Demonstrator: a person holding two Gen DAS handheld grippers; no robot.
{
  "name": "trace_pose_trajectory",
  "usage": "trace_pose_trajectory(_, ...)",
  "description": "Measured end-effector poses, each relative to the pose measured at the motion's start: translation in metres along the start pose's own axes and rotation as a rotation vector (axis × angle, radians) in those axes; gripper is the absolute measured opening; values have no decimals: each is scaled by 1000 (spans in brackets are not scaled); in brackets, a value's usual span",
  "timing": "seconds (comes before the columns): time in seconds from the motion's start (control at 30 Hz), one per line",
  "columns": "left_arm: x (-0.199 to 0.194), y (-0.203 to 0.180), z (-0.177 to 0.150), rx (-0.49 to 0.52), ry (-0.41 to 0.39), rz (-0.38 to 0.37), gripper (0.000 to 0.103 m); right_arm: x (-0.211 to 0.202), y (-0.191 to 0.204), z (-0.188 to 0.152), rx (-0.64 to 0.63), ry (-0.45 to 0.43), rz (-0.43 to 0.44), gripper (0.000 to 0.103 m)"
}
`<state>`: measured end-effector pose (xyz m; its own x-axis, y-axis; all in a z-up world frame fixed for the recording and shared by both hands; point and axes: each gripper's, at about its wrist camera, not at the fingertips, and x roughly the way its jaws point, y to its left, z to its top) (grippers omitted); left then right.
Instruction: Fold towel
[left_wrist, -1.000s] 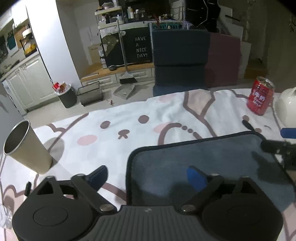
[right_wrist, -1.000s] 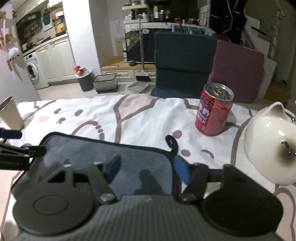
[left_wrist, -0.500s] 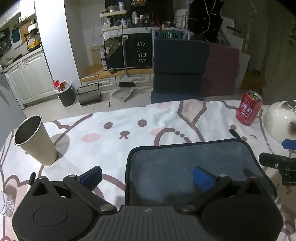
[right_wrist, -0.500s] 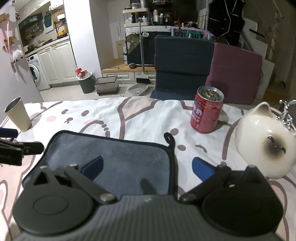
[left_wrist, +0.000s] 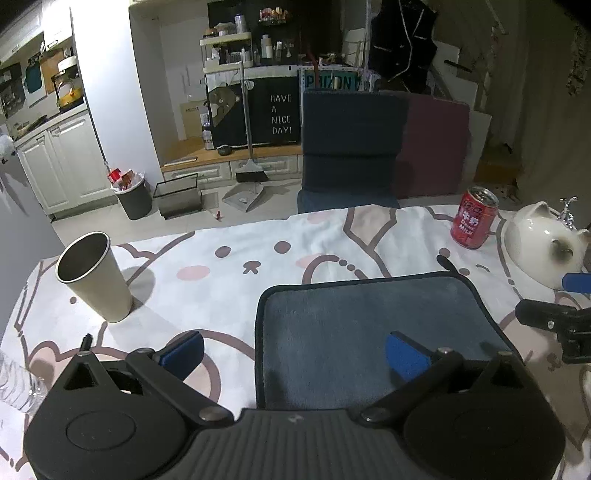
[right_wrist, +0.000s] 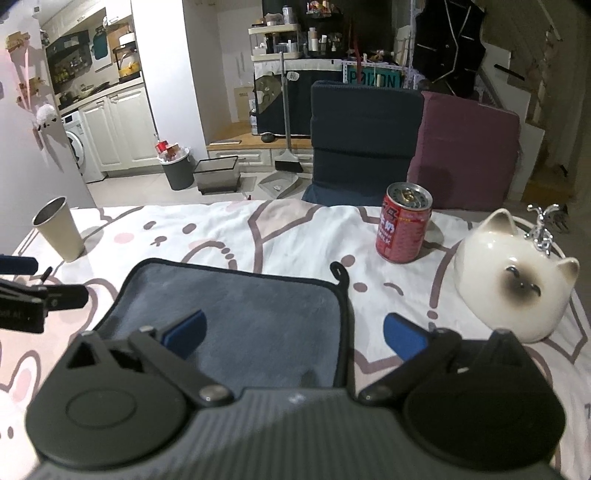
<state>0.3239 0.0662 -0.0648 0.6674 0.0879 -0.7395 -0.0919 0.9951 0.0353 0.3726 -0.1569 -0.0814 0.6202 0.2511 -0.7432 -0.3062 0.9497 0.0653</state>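
A grey-blue towel (left_wrist: 369, 325) with a dark hem lies flat on the patterned tablecloth; it also shows in the right wrist view (right_wrist: 251, 314). A small hanging loop (right_wrist: 340, 271) sticks out at its far right corner. My left gripper (left_wrist: 295, 354) is open and empty, raised over the towel's near left edge. My right gripper (right_wrist: 293, 332) is open and empty over the towel's near right edge. Each gripper shows at the edge of the other's view.
A beige metal cup (left_wrist: 92, 277) stands at the left. A red can (right_wrist: 402, 229) and a white cat-shaped ceramic (right_wrist: 513, 280) stand at the right. A dark chair (left_wrist: 351, 147) is behind the table. A clear plastic item (left_wrist: 14, 384) lies at the near left.
Both grippers have opened wider and pulled back and up from the towel. The towel lies still.
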Motion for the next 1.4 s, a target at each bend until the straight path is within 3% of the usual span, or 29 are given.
trace_pose_trajectory(0.47, -56, 4, -19, 0, -33, 10, 103, -46, 9, -12, -30, -42, 11, 103)
trace_pose_trajectory(1.4, -170, 4, -67, -23, -122, -45, 103, -141, 21, -49, -2, -111, 33, 103)
